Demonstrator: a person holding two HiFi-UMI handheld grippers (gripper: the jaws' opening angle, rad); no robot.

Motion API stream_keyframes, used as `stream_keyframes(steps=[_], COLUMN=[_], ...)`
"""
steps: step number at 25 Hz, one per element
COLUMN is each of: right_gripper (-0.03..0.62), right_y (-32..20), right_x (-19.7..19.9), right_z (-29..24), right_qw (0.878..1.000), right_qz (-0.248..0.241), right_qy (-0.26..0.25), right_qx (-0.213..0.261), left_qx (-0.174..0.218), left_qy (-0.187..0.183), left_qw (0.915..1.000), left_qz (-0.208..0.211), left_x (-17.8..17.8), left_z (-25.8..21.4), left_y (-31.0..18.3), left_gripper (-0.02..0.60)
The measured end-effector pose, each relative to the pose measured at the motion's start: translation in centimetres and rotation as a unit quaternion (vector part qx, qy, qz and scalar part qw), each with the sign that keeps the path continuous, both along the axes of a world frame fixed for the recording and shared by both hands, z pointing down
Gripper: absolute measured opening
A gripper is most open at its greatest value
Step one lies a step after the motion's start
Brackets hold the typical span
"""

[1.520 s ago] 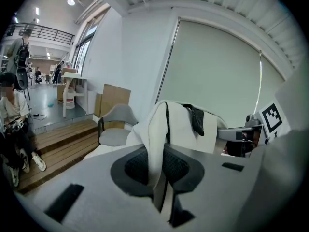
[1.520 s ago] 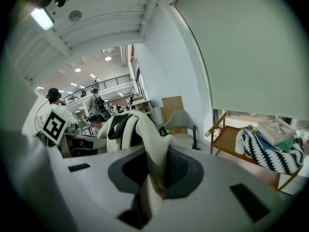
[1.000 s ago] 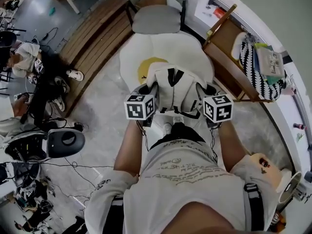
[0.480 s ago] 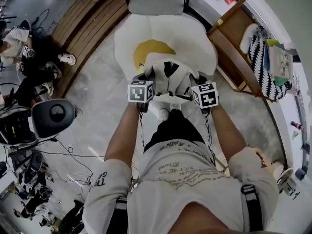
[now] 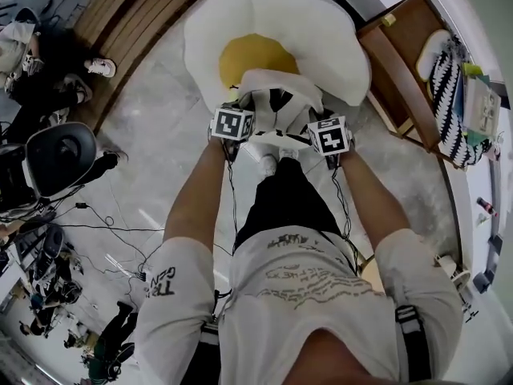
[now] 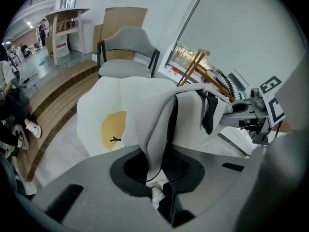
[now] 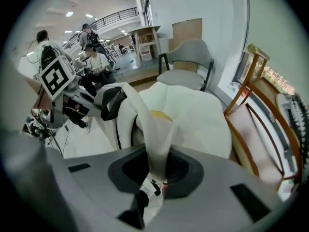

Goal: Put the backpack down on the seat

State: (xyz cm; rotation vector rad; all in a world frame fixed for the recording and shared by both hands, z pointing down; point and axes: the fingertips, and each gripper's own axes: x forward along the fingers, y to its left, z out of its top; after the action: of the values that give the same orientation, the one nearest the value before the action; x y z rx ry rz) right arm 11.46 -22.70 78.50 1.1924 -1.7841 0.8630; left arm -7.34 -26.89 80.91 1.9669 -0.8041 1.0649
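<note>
While it is hanging between both grippers, backpack (image 5: 276,107): white with black straps, being held over the near edge of the seat, just ahead of the person's legs; whether its bottom is touching the cushion cannot be told.
Seat (image 5: 321,38): broad white cushion with a yellow centre, sitting low on the floor (image 5: 160,119); a grey chair (image 6: 125,57) is standing behind it and a wooden chair (image 5: 401,70) to its right.
Left gripper (image 6: 157,178): jaws almost together, pinching a fold of the backpack's white fabric at its upper left side.
Right gripper (image 7: 154,178): jaws almost together, clamping a matching fold at the upper right side.
Handling, judged: soft and limp, draping and creasing from the two pinch points. It is looking fairly light, since thin folds are bearing it; not fragile, and the cloth is not likely to be slipping.
Hold points, judged: the two upper shoulders are serving well, keeping the body spread and upright. The black straps would be a firmer alternative.
Stage, judged: set-down not yet finished, with release pending.
Risk, judged: the bag may be slumping forward off the cushion's rounded edge if it is let go too near the rim.
</note>
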Motion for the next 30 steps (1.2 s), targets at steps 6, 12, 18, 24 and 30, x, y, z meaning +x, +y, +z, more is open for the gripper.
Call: stream_keyframes(steps=[6,12,18,24,30], right_gripper=[0.063,0.072,0.129,0.267,0.044], right_y=[0.8,0.5,2.3,4.4,3.2], right_x=[0.0,0.0,-0.6,1.4,1.6], right_z=[3.5,6.1,7.9,8.6,3.3], right_qw=[0.998,0.997,0.996,0.995,1.0], right_qz=[-0.04,-0.04,-0.029,0.011,0.012], right_qy=[0.039,0.043,0.009,0.002,0.006], right_qx=[-0.016,-0.048,-0.086,-0.099,-0.005], left_qx=[-0.017,-0.034,-0.039,-0.04,0.023], left_qy=[-0.008,-0.024,-0.042,-0.015,-0.02], left_qw=[0.9998,0.9969,0.989,0.9752,0.9799], left_qz=[0.01,-0.067,-0.136,-0.217,-0.197], left_x=[0.1,-0.3,-1.7,-3.4,-4.7], left_z=[4.3,6.5,7.4,5.8,0.6], left_y=[1.0,0.2,2.0,2.7,3.2], left_gripper=[0.052,0.086,0.132,0.229,0.072])
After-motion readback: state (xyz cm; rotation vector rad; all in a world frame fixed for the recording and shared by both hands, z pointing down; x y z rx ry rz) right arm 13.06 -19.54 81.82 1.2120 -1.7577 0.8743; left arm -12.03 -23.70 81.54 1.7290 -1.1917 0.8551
